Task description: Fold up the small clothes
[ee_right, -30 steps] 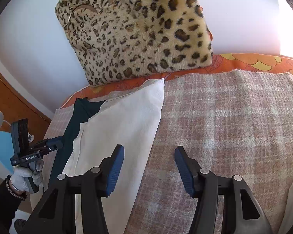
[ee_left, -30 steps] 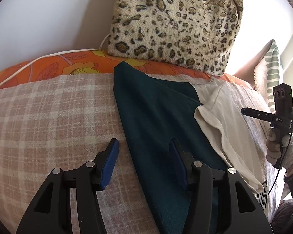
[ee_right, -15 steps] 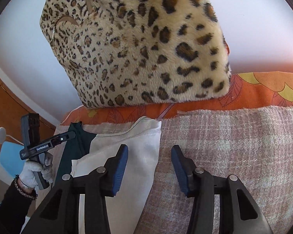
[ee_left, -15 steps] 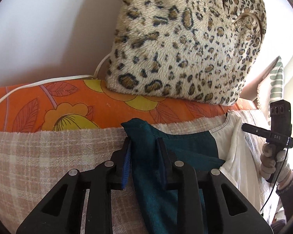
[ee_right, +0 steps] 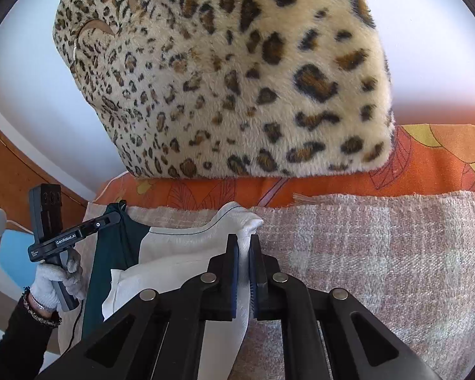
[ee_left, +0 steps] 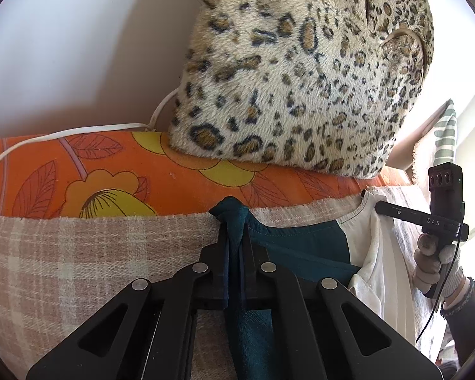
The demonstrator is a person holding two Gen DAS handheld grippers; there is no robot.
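Left wrist view: claw of the left gripper (ee_left: pixel 236 272) now pinched tight on the far corner of the teal cloth (ee_left: pixel 297 247), low in the middle of the frame. A second ago wide apart, over the near part of the cloth. Now up at the far edge of the checked blanket (ee_left: pixel 79 253), just below the orange flowered sheet (ee_left: pixel 110 171). Corner bunched into a small knot above the claw tips. Rest of the teal cloth spread flat to the right, with the white cloth (ee_left: pixel 380 253) lying half over it. Right gripper (ee_left: pixel 376 207) seen at the right edge, at the white cloth's far corner.

Right wrist view: claw of the right gripper (ee_right: pixel 243 262) also shut now, on the far corner of the white cloth (ee_right: pixel 180 247), low in the middle. Wide apart a second ago. Corner puckered up into a soft peak. Teal cloth (ee_right: pixel 110 253) peeking out at the left, beside the left gripper (ee_right: pixel 122 213) and gloved hand (ee_right: pixel 57 278). Leopard pillow (ee_right: pixel 237 79) filling the top.

Both far corners caught, so likely ready to lift and bring toward the near edge for a fold.
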